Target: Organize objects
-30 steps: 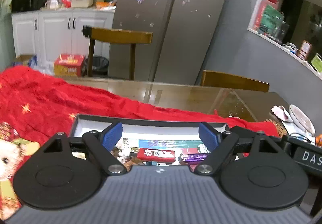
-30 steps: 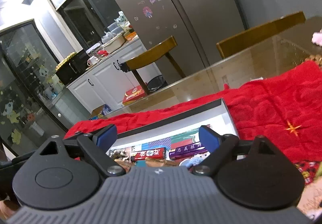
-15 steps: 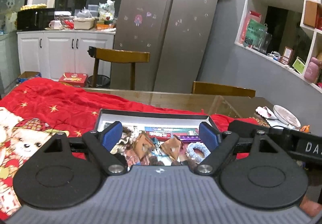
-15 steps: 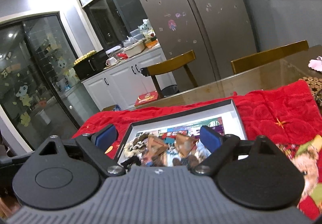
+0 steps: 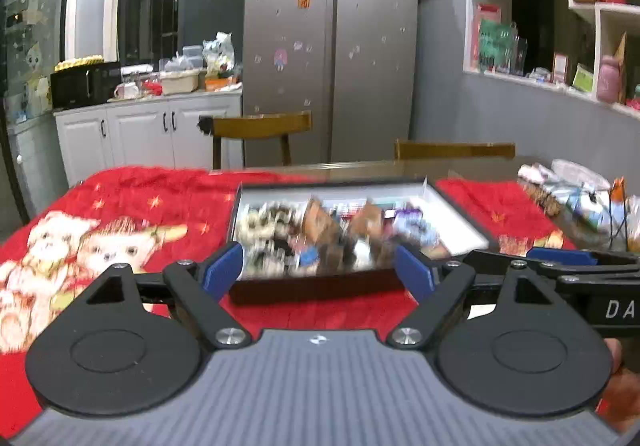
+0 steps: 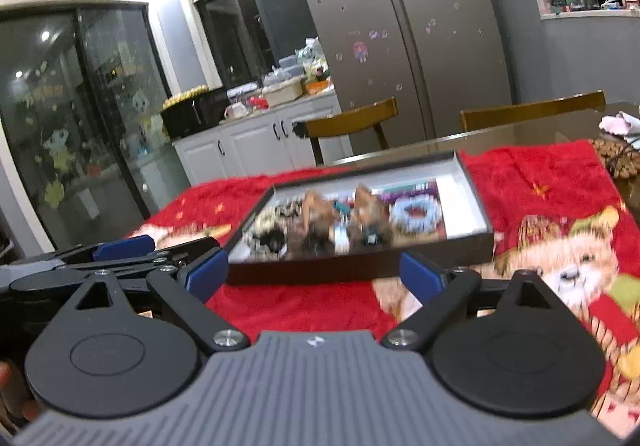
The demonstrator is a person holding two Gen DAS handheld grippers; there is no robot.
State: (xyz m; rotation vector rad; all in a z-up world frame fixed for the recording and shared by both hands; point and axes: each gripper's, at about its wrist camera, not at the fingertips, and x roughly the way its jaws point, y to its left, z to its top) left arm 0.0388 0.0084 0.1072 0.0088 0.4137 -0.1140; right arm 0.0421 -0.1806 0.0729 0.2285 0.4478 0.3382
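Note:
A shallow black tray (image 5: 460, 219) with a white inside lies on a red blanket and holds several small items, blurred: brown packets, a beaded bracelet, a light-blue scrunchie (image 6: 416, 213). In the right wrist view the same tray (image 6: 476, 236) is just beyond my fingers. My left gripper (image 5: 318, 272) hangs open in front of the tray's near wall, nothing between its blue pads. My right gripper (image 6: 314, 274) is open too and holds nothing. Each gripper shows in the other's view, the right gripper (image 5: 560, 258) at the right and the left gripper (image 6: 124, 246) at the left.
The red blanket (image 5: 132, 205) with a bear print covers a glass-topped table (image 6: 520, 131). Clutter (image 5: 580, 193) lies at the table's right end. Wooden chairs (image 5: 260, 125) stand behind the table, then a steel fridge (image 5: 332, 45) and white cabinets (image 5: 140, 133).
Both grippers have pulled back and up from over the tray; the whole tray and its near wall now show. Both stayed open.

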